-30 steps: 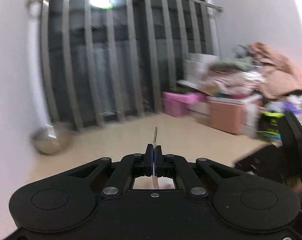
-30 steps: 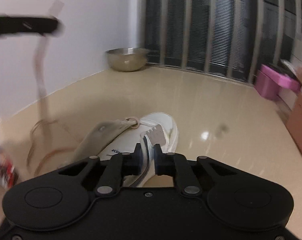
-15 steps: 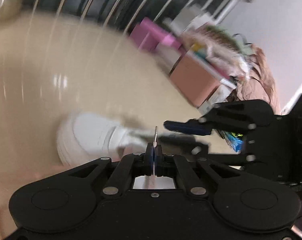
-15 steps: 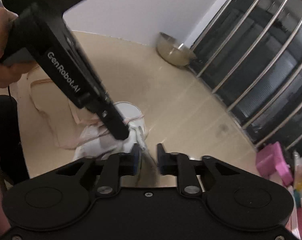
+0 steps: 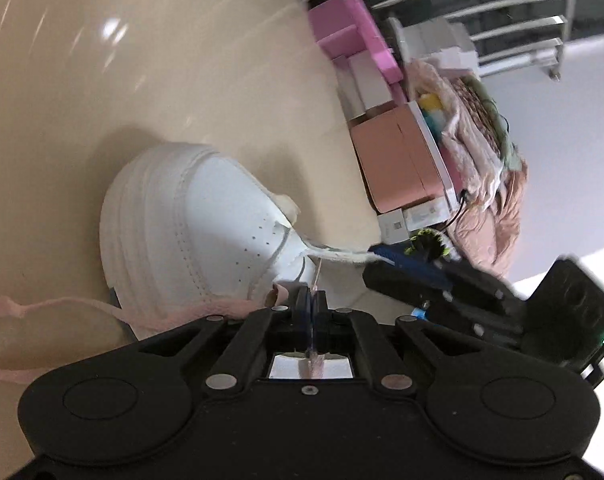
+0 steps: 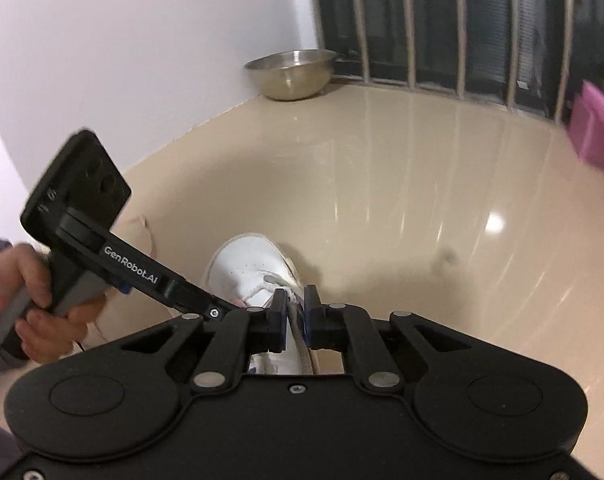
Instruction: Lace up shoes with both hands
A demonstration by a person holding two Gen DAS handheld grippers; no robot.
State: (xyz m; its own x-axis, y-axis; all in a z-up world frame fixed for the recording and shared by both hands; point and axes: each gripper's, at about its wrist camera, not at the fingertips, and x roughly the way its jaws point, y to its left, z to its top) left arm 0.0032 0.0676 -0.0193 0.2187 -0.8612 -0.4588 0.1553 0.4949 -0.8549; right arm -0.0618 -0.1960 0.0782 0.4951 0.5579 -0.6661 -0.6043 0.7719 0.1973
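- From my left wrist camera I see the left hand-held gripper (image 5: 312,300) with its jaws pressed tight together on the pink shoelace (image 5: 317,276); the lace tip sticks up out of the closed pads and the rest runs back under the gripper body
- The white shoe (image 5: 189,236) lies on the beige floor (image 5: 101,80) just ahead of and to the left of those fingertips, toe pointing away; this view is rolled, so the shoe looks tipped
- More of the pink lace trails loosely across the floor at the left of that view, beside the shoe's sole
- The right hand-held gripper (image 5: 386,258) comes in from the right of the same view, its blue-padded tip touching the white flap at the shoe's lace opening
- From my right wrist camera, the right hand-held gripper (image 6: 294,308) is nearly closed, clamped on a thin grey-white edge of the shoe (image 6: 257,264), which sits directly in front of and below the fingertips
- In that view the left hand-held gripper (image 6: 221,306) reaches in from the left, held by a person's hand (image 6: 33,300), its tip close to the shoe's lacing area, just beside my right fingers
- A steel bowl (image 6: 289,74) stands well apart by the wall, near the metal railing (image 6: 462,20)
- Pink boxes (image 5: 358,36) and piled clutter (image 5: 470,128) sit far off along the room's edge
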